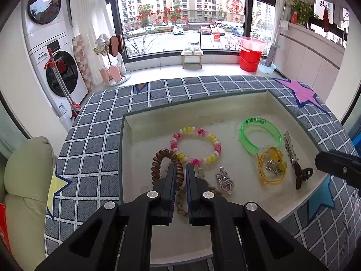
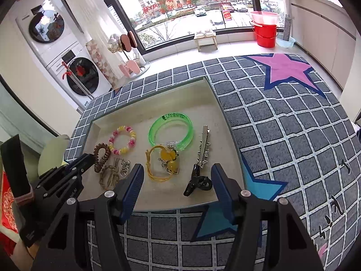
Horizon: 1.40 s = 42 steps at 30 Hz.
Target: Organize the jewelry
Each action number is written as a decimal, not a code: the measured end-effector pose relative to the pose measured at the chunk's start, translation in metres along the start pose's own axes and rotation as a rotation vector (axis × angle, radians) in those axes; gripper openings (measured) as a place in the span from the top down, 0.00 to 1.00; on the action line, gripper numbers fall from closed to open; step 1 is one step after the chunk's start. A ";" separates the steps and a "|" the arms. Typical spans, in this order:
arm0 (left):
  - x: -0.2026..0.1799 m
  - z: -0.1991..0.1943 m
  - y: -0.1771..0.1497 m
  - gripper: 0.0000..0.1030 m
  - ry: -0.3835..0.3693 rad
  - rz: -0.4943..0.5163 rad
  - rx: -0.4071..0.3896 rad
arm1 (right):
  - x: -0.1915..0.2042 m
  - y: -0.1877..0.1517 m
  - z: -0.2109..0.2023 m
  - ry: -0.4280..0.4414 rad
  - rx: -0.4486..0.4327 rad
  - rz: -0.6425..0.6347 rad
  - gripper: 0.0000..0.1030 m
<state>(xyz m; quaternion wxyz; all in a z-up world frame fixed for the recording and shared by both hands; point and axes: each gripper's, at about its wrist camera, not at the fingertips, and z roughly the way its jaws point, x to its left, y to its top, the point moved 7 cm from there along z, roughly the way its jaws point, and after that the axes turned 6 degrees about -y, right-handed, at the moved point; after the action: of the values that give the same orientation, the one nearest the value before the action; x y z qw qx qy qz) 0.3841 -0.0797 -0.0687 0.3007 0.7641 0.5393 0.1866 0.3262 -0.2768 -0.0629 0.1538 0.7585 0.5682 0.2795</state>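
At the lower centre of the left wrist view the left gripper (image 1: 180, 169) pinches the brown spiral hair tie (image 1: 158, 161) inside the shallow tray (image 1: 135, 140), while the right gripper (image 2: 177, 176) hangs with fingers spread wide above the black hair clip (image 2: 198, 184).

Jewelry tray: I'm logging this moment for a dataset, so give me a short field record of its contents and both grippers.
container: shallow cream tray on checked cloth
left side: brown coil hair tie, pink-yellow bead bracelet
right side: green bangle, yellow cord bracelet, spiked hair clip
left gripper: closed on the hair tie
right gripper: open, holding nothing
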 end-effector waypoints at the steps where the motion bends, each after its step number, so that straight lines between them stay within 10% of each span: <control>1: 0.000 -0.001 0.001 0.68 -0.001 -0.002 -0.006 | 0.000 0.000 0.000 0.001 0.000 0.000 0.36; 2: 0.001 -0.003 0.002 0.08 -0.002 -0.004 -0.010 | -0.001 0.000 0.000 0.000 -0.001 0.000 0.36; 3: 0.002 -0.004 0.004 0.00 0.011 -0.014 -0.020 | -0.001 0.000 0.000 -0.001 -0.001 0.000 0.36; 9: 0.008 0.001 0.008 0.00 0.032 -0.007 -0.059 | 0.001 -0.001 0.003 -0.006 0.010 -0.015 0.34; 12: 0.012 0.005 0.005 0.00 0.035 -0.015 -0.051 | 0.005 -0.002 0.002 -0.011 -0.003 -0.032 0.14; 42: 0.025 -0.052 -0.072 0.00 0.068 -0.072 0.020 | 0.020 -0.052 -0.016 -0.116 -0.030 -0.179 0.13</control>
<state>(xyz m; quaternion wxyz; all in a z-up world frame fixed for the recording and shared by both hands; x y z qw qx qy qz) 0.3098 -0.0252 -0.0787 0.2812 0.7404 0.5781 0.1962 0.2807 -0.2429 -0.0739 0.2220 0.7174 0.6195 0.2286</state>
